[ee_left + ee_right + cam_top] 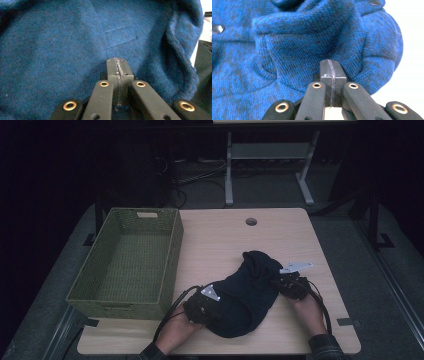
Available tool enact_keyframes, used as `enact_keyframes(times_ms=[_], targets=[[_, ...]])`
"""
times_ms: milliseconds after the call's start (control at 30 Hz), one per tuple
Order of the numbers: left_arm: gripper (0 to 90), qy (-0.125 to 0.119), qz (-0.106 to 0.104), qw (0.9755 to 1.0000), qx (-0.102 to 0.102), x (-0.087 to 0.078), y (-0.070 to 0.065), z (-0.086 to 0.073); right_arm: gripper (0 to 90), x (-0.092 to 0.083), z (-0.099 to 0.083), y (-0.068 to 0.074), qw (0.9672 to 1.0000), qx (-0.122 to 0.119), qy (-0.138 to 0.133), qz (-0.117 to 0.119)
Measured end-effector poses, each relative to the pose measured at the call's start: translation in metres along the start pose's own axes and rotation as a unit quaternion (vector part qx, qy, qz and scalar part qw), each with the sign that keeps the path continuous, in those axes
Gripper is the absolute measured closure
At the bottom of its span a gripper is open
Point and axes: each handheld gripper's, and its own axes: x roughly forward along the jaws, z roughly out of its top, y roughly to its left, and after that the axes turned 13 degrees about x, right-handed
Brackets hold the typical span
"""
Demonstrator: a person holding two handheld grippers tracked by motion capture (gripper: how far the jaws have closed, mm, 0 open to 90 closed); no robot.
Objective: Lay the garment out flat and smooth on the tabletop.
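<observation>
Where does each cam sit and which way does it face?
High view: above the person's side, looking forward and down on the table, basket, garment; both forearms, left tool, right tool show.
Left gripper view: on the left tool, facing blue fleece; shut jaws show.
Right gripper view: on the right tool, facing blue knit; shut jaws show.
Shared: all three see the garment.

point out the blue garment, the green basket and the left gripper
blue garment (247,295), high view, middle of the bunched cloth
green basket (170,265), high view, its right wall
left gripper (117,71), left gripper view, seam between its closed jaw tips
</observation>
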Motion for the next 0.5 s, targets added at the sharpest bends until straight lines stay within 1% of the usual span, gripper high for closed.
enact_keyframes(times_ms=[100,167,233,367,433,500], targets=[[90.0,-0.001,-0.006,1.0,0.003,0.002,-0.002,0.002,90.0,0.004,0.007,-0.003,1.0,0.003,0.005,-0.006],[90.0,-0.002,-0.01,0.9999,0.005,0.003,-0.003,0.003,90.0,0.007,0.009,-0.004,1.0,0.004,-0.002,-0.006],[90.0,-0.004,-0.014,0.9999,0.007,0.005,-0.005,0.004,90.0,0.009,0.01,-0.006,0.9999,0.013,-0.007,-0.003],[89.9,-0.008,-0.023,0.9997,0.01,0.009,-0.009,0.007,90.0,0.012,0.011,-0.008,0.9998,0.014,-0.017,-0.002],[89.9,-0.009,-0.028,0.9995,0.012,0.01,-0.011,0.009,90.0,0.012,0.011,-0.008,0.9998,0.012,-0.016,-0.004],[89.8,-0.012,-0.038,0.9991,0.011,0.01,-0.011,0.01,90.0,0.011,0.011,-0.007,0.9998,0.01,-0.018,-0.005]])
